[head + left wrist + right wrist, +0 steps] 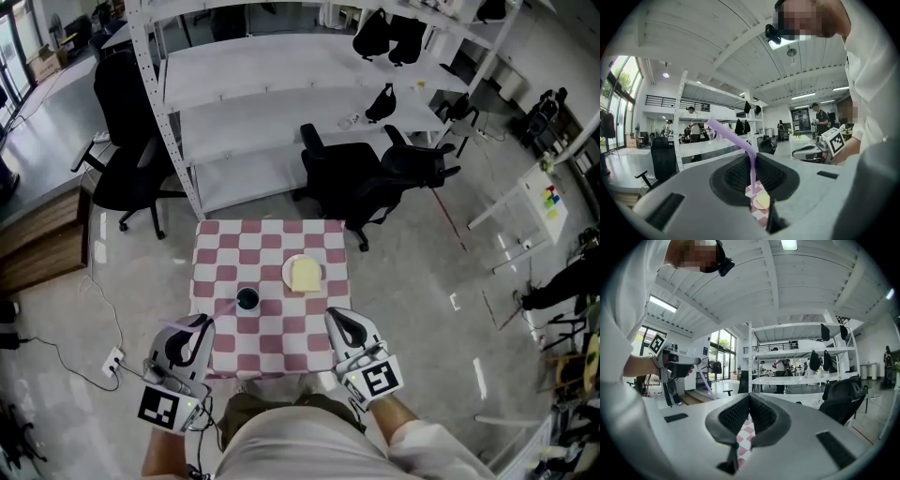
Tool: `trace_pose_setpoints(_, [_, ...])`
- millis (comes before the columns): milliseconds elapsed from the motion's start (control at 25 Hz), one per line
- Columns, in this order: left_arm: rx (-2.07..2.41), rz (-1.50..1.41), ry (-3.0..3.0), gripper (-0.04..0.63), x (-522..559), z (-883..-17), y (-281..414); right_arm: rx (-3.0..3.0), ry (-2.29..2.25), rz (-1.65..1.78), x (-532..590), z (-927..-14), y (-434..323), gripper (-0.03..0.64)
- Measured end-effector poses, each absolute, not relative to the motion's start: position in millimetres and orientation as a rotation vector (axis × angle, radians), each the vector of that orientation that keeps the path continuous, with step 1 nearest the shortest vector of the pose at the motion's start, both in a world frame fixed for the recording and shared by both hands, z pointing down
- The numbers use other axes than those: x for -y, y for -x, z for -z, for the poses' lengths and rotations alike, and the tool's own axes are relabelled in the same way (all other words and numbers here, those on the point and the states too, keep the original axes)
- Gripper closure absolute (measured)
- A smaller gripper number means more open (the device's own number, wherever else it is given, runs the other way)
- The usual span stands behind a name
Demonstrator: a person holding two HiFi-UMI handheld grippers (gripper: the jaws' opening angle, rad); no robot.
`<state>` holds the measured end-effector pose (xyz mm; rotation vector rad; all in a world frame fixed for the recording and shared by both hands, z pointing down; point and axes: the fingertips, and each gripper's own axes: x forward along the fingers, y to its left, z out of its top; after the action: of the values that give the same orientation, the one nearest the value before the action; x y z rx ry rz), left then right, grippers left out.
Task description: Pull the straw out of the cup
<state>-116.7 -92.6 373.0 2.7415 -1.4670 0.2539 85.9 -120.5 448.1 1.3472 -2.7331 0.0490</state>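
My left gripper hangs off the table's near left corner, shut on a purple bendy straw. The straw runs upright between the pads and its bent top leans up to the left. Its lower end hangs free above the checkered cloth. The dark cup stands on the table's near left part, just right of that gripper; it is hidden in the left gripper view. My right gripper holds still at the near right edge, shut with nothing in it. In the right gripper view, the left gripper shows with the straw slanting below it.
A white plate with a yellow slice sits right of the cup on the small red-and-white checkered table. Black office chairs and a white shelf rack stand behind the table. A cable lies on the floor at left.
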Motion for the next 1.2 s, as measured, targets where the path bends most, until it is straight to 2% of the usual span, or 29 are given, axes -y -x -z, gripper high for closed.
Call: trace_pose_setpoints(1200, [1.493,-0.226,-2.773,0.561,85,-360,114,2.748,-1.323,-0.005,121,-439,-83,0.614])
